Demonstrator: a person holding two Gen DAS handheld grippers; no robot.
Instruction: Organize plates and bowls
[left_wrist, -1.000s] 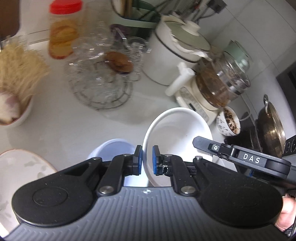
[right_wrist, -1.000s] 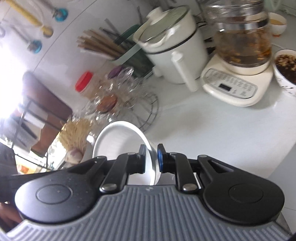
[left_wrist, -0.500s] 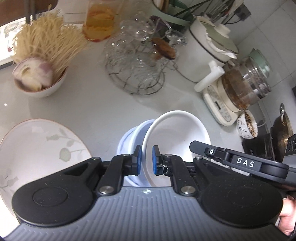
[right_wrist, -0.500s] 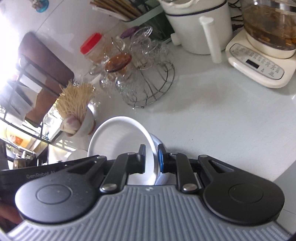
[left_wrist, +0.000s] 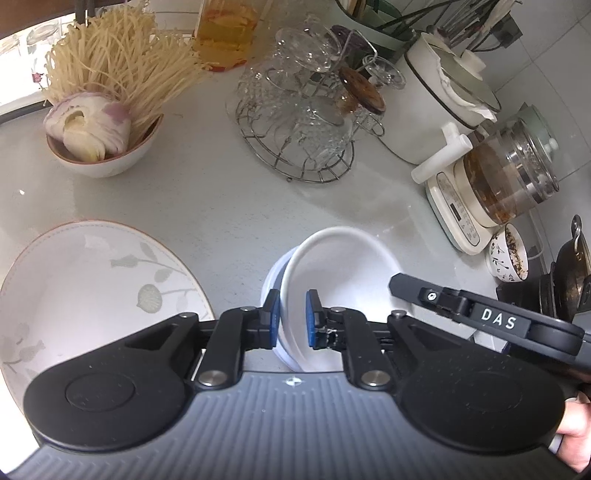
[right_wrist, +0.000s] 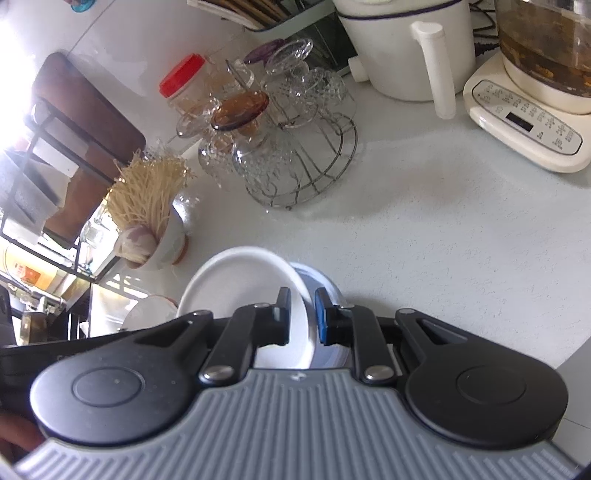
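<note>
White bowl (left_wrist: 343, 273) sits tilted inside the pale blue bowl (left_wrist: 271, 284) directly ahead of both tongs, its rim leaning toward the left tong's side, so the 2 bowls are nested but not yet seated flat. Left gripper (left_wrist: 291, 319) straddles the near rim of the white bowl, 1 blue pad outside and 1 inside; its jaws are opening, with a visible sliver of gap at each pad, so I read the rim as between them but no longer pinched. Right gripper (right_wrist: 301, 314) straddles the opposite rim the same way; its jaws are also opening, rim between, pads just off the wall. Judgement: 2-point hold was used to keep the bowl level while lowering into the blue one; release now lets it settle. Large leaf-pattern plate (left_wrist: 74, 288) lies just left of the left tong, edge near the blue bowl but apart. Ahead, the countertop (left_wrist: 207, 199) is open up to the wire glass rack (left_wrist: 299, 122) and the noodle bowl (left_wrist: 107, 151). The kettle base (right_wrist: 524, 129) stands well apart ahead-right of the right tong. Room to withdraw looks best straight back and up; sideways on the left risks the plate rim.
</note>
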